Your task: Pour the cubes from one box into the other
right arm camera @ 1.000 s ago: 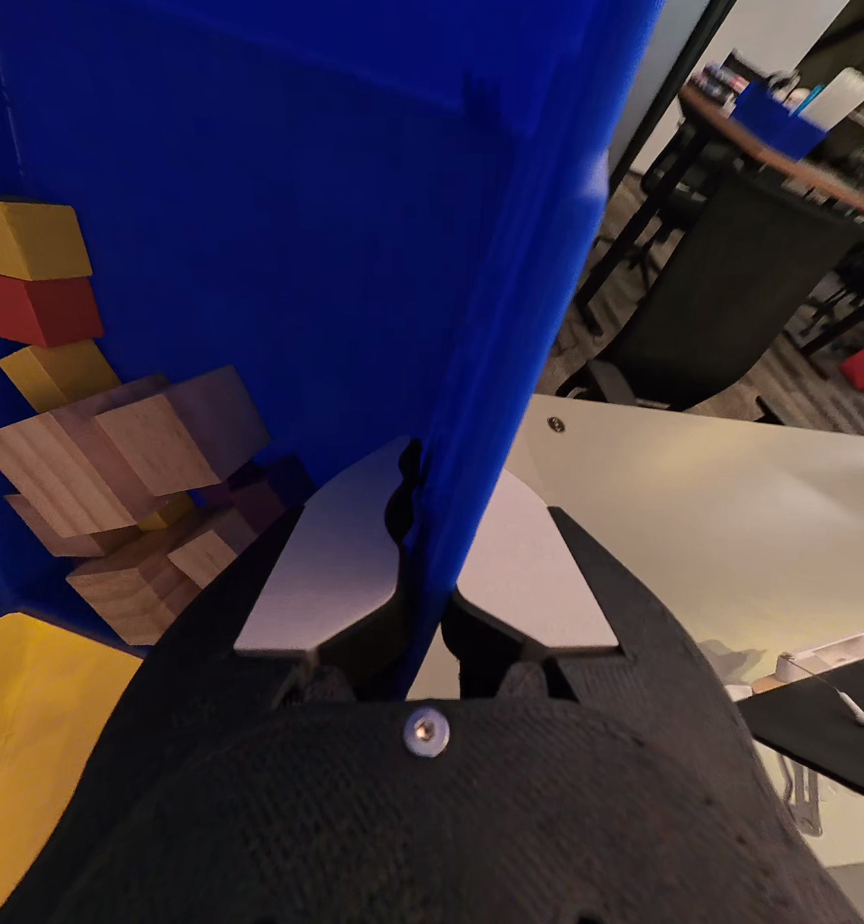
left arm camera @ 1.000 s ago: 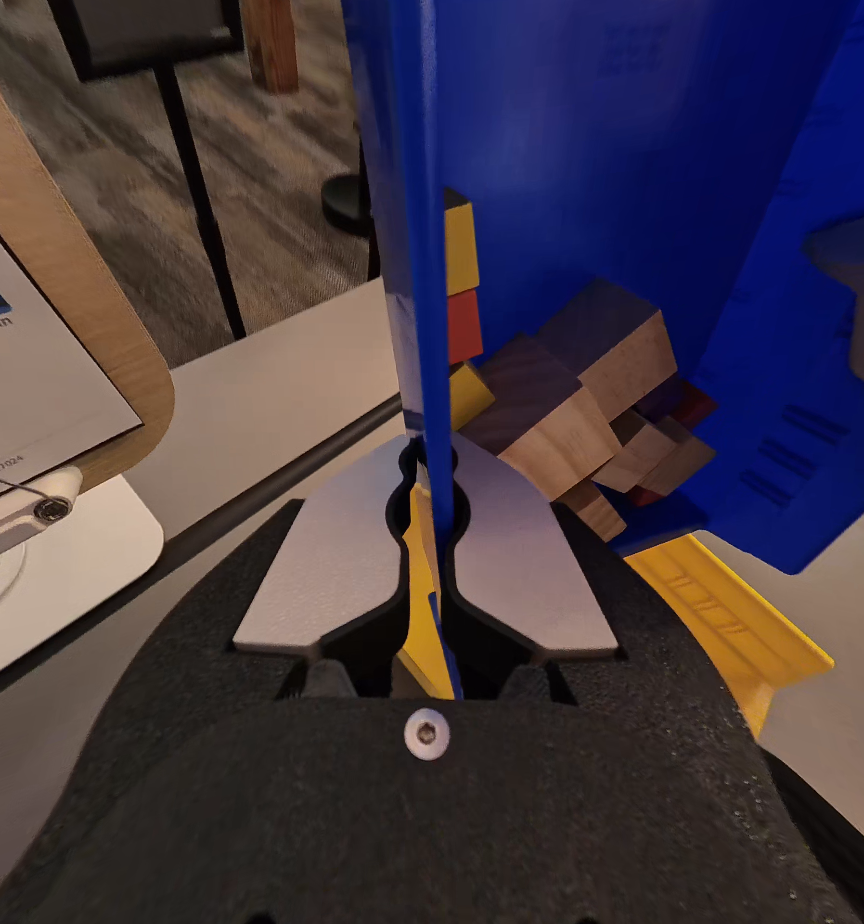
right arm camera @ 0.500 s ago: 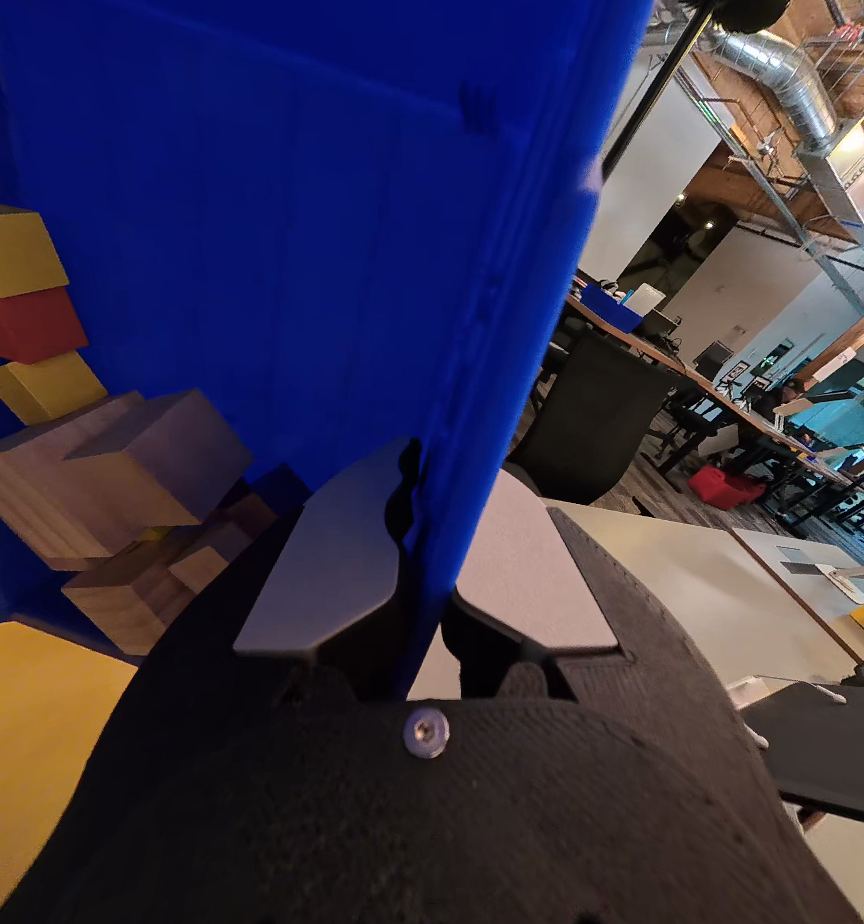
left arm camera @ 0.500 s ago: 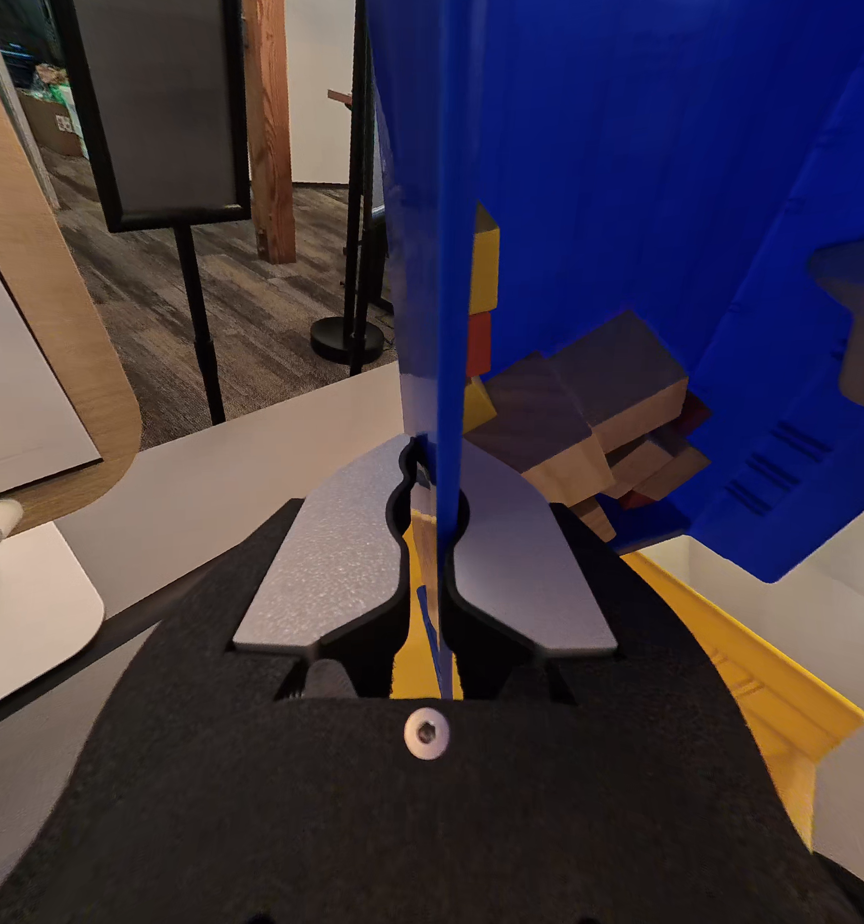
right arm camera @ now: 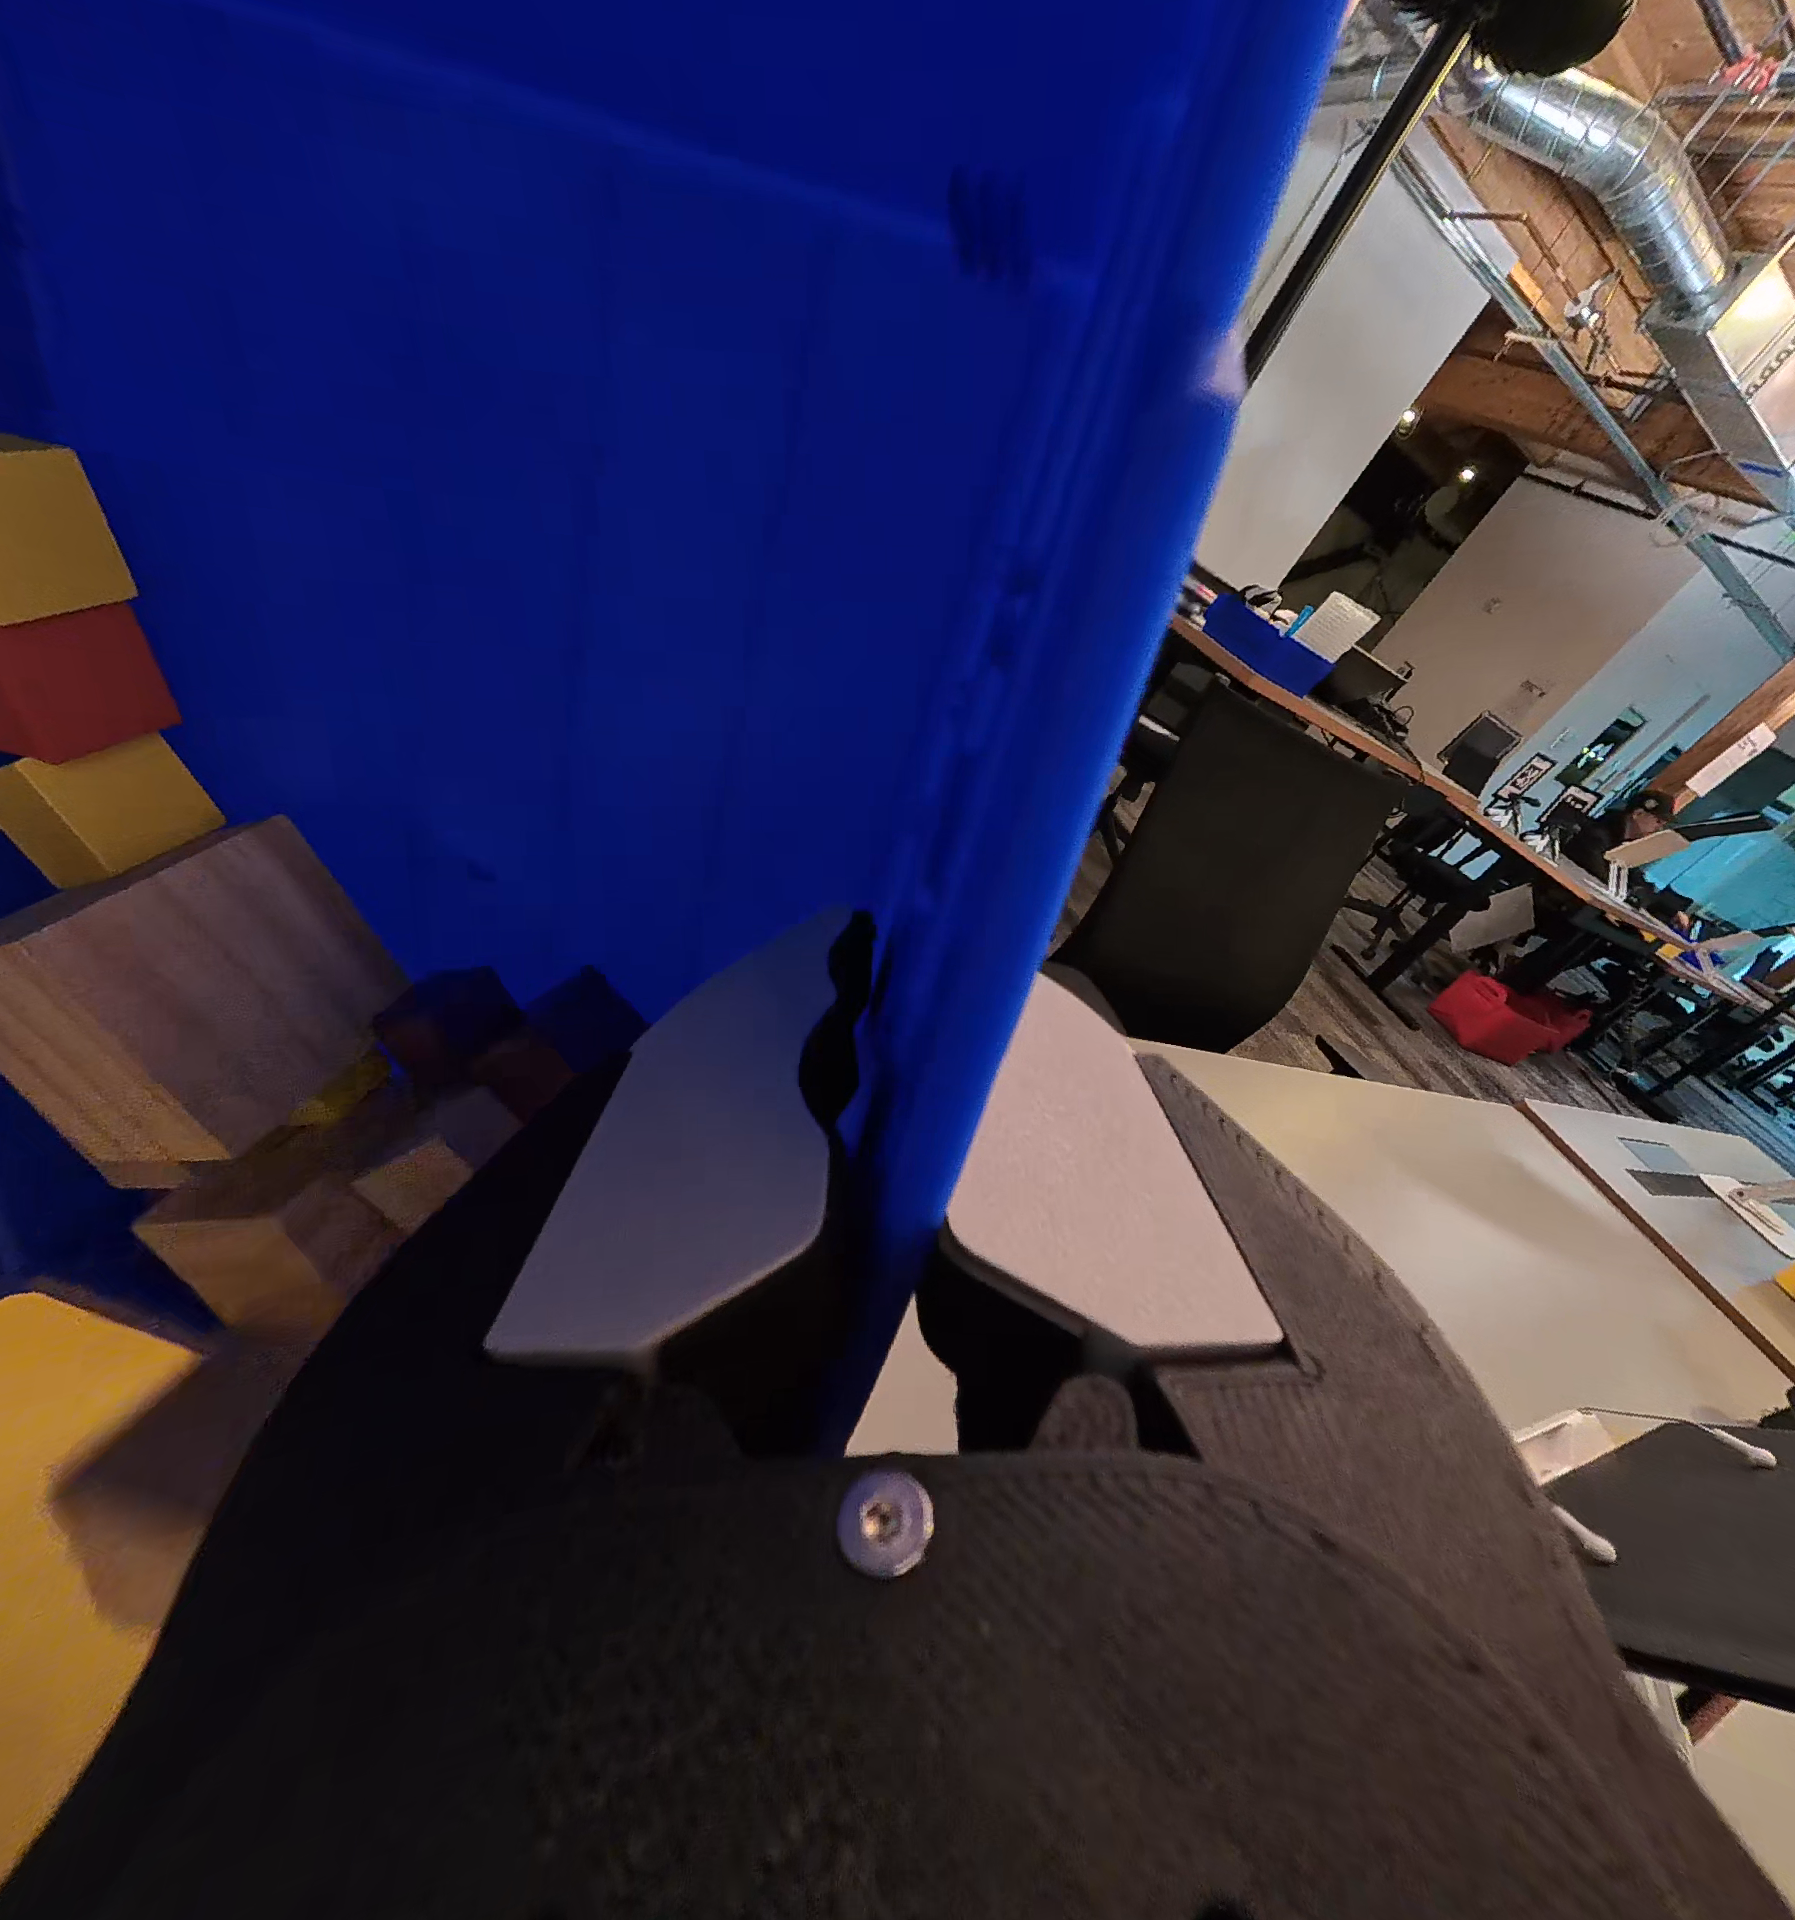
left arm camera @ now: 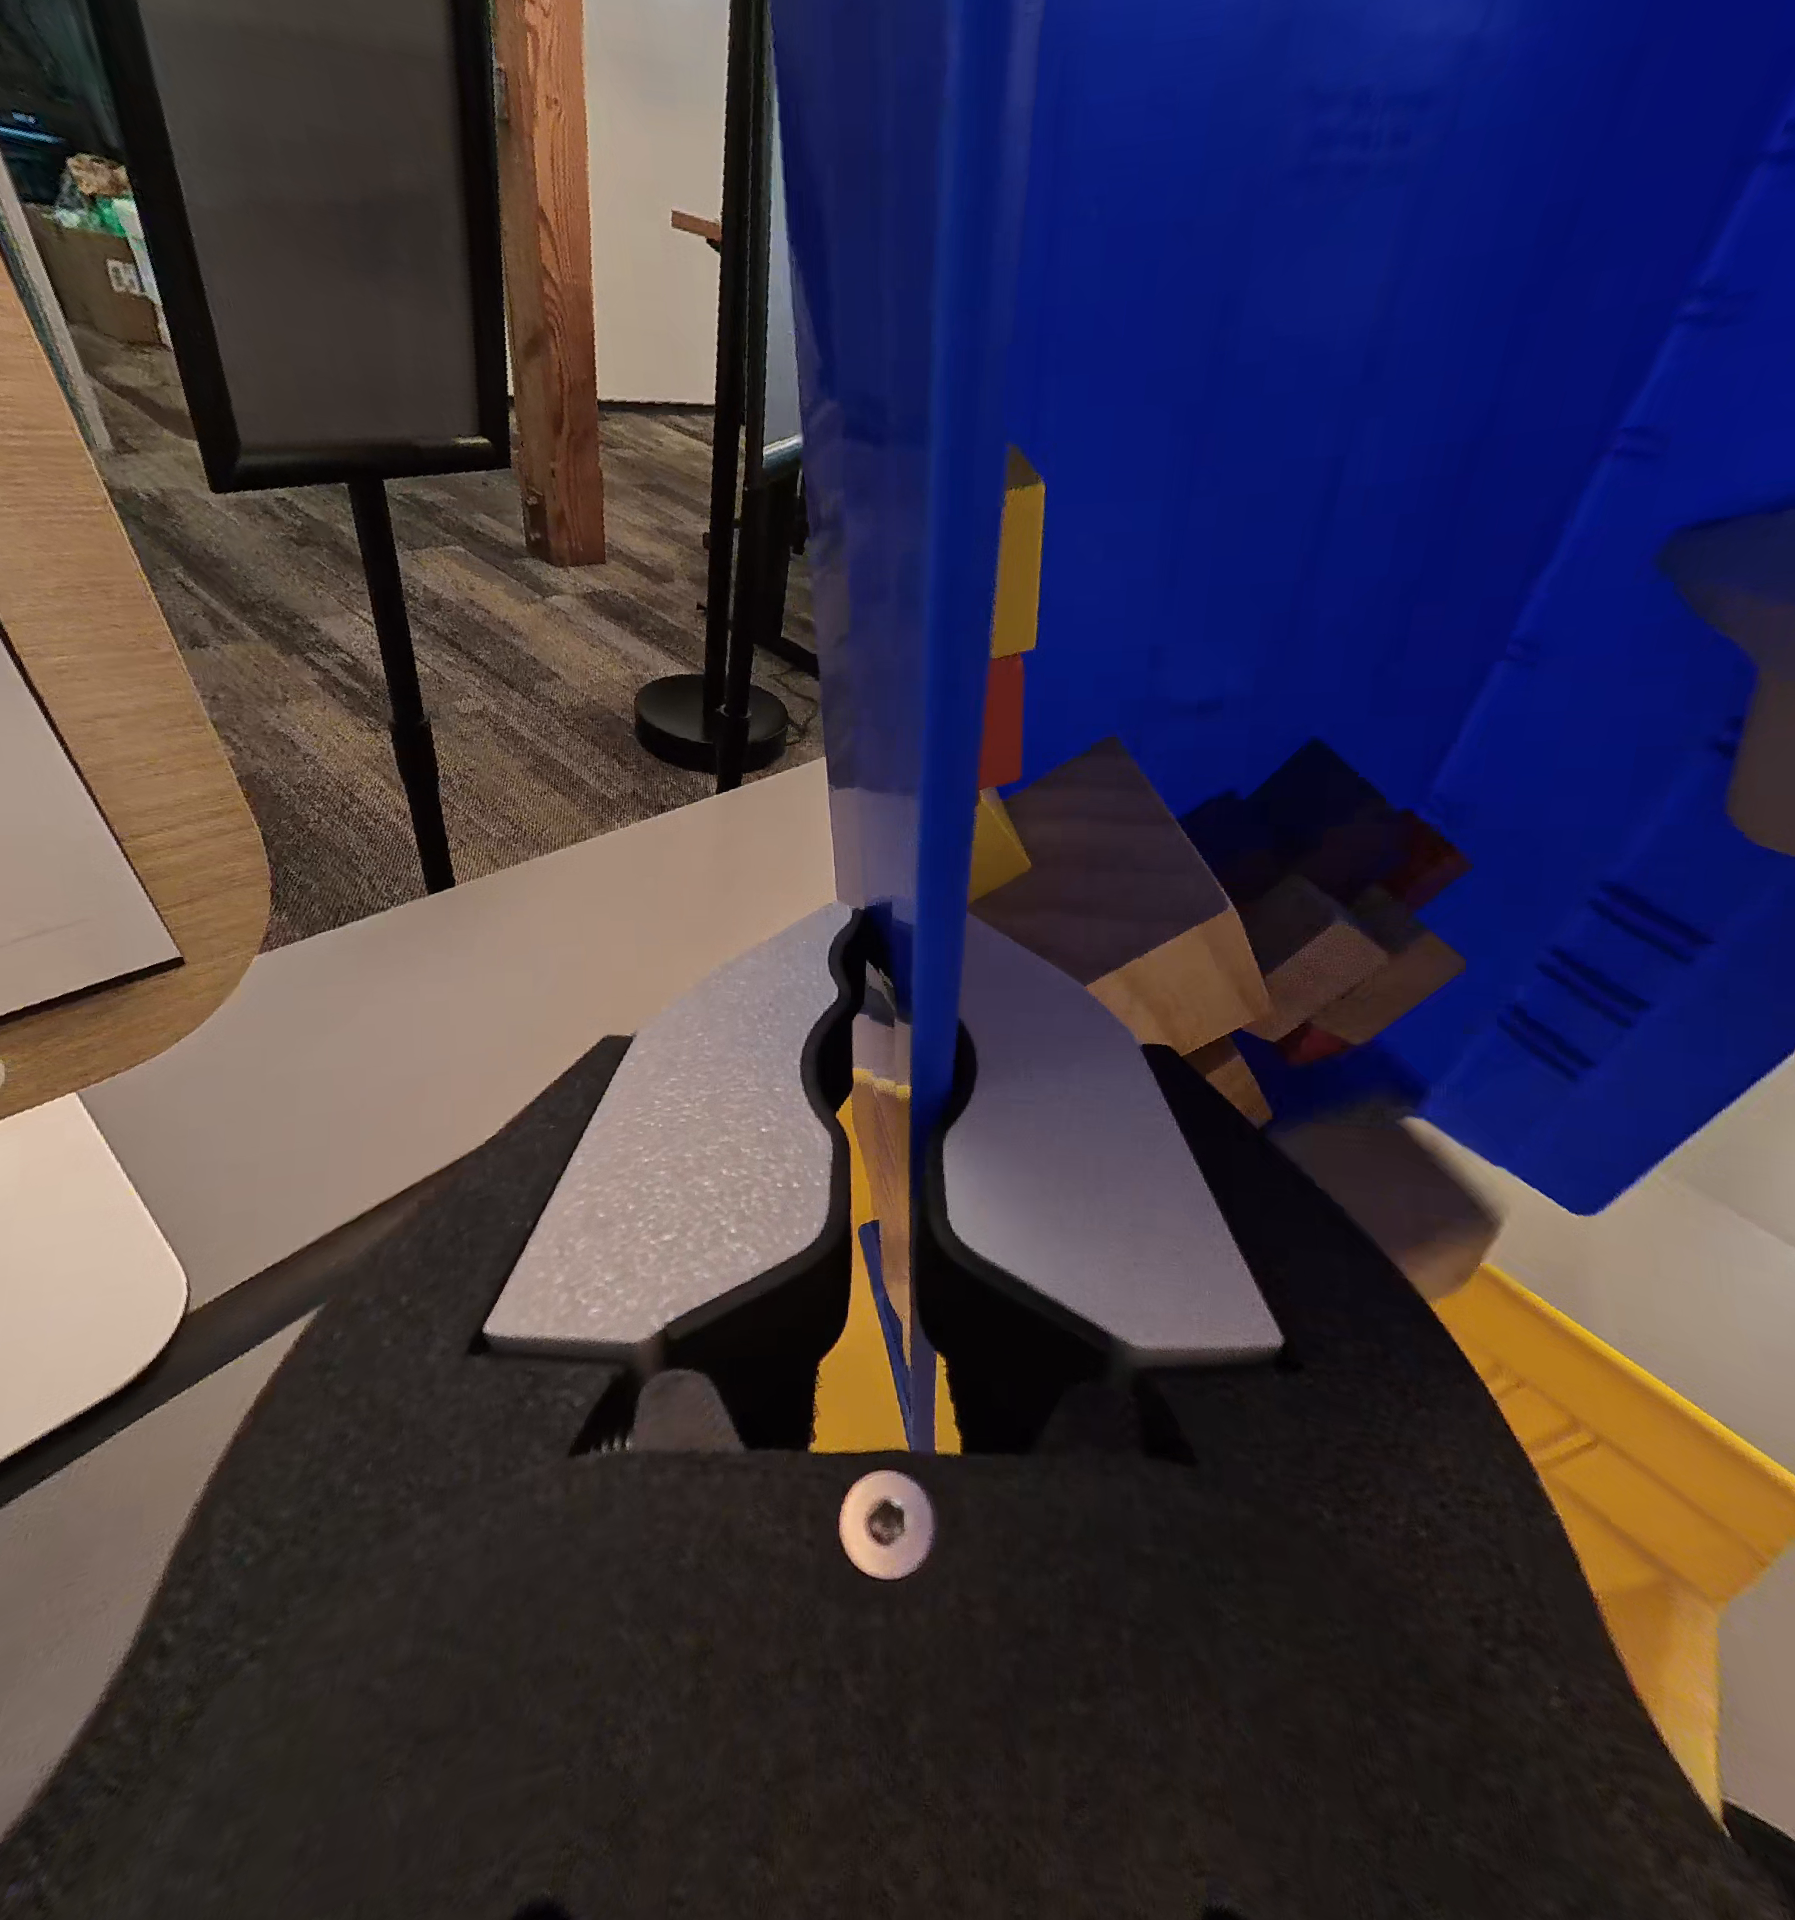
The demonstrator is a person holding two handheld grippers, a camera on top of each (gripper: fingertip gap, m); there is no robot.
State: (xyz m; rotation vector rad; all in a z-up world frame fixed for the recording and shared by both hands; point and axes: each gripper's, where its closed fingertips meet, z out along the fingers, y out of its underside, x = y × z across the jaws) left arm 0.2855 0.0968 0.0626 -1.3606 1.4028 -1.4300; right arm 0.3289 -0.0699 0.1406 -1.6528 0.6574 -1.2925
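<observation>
The blue box is held high and tipped steeply, its open side facing down over the yellow box. My left gripper is shut on the blue box's left wall. My right gripper is shut on the opposite wall. Wooden cubes, a yellow cube and a red cube are piled at the box's lower edge. One wooden cube is blurred, dropping out toward the yellow box. In the right wrist view the cubes lie above the yellow box.
A pale table lies under both boxes. A white stand base and a wooden panel are at the left. A black chair, office desks and a black mat are at the right.
Both grippers have raised and tipped the blue box more steeply. The cube pile has slid toward the lower edge, and one wooden cube is now falling out.
</observation>
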